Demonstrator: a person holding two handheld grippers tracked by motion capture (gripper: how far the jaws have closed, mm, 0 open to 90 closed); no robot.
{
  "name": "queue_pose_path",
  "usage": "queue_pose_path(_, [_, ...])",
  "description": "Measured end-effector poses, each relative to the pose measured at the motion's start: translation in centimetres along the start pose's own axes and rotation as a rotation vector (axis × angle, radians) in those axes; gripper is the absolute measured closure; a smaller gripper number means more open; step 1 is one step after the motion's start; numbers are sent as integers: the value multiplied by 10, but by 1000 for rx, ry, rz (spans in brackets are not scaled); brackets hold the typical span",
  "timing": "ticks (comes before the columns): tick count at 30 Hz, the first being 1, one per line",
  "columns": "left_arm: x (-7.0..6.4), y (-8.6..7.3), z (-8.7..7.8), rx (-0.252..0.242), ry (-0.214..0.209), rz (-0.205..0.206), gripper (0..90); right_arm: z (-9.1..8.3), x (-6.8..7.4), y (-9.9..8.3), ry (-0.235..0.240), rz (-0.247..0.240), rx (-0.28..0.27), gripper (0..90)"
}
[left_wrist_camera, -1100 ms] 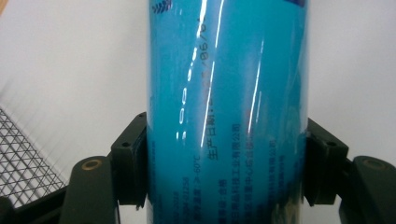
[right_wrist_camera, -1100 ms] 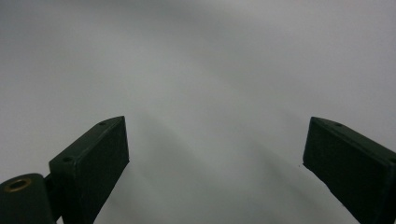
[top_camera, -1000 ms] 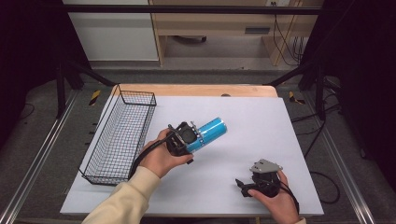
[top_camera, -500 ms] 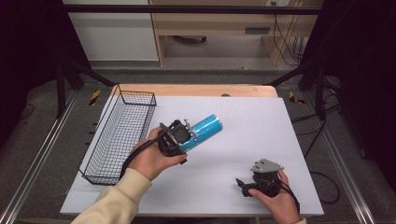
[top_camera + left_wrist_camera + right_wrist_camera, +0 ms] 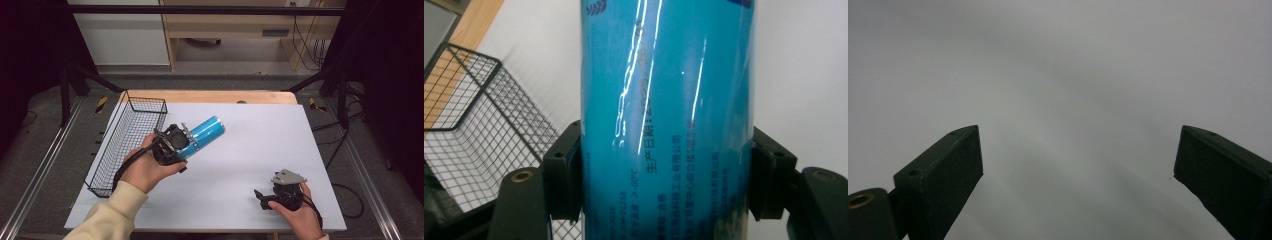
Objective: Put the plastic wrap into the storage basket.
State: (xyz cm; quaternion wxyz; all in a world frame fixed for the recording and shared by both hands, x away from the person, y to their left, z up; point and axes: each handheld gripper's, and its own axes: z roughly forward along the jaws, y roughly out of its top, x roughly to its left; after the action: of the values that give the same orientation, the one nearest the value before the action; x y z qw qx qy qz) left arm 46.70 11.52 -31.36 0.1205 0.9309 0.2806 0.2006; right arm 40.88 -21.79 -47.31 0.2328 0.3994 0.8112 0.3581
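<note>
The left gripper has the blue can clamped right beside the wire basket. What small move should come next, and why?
Probably a short carry leftward, over the rim of the black wire basket. The left gripper is shut on the glossy blue cylindrical can, its jaws pressing both sides, and the can is off the white table, next to the basket but not above it. The right gripper rests open and apart.

One blue can (image 5: 202, 135) is on view, pinched between the jaws of the left claw (image 5: 186, 143) above the bench (image 5: 260, 145), toward its left edge. One black wire basket (image 5: 127, 140) stands along that left edge. There are two claws in all: the left one, and the right claw (image 5: 261, 197) near the bench's front right corner, jaws spread with nothing between them.
</note>
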Motion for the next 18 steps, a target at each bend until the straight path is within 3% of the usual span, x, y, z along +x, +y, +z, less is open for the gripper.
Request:
queue_pose_path(4, [6,-8,-6,1,16,-21,318,-1,1,0,6,20,7,56])
queue_pose_path(9, [17,-22,-12,7,33,-57,318,0,-1,-1,-8,-3,6,56])
queue_pose_path(18, [35,-43,-17,31,62,-108,319,-1,-1,-1,-10,13,8,57])
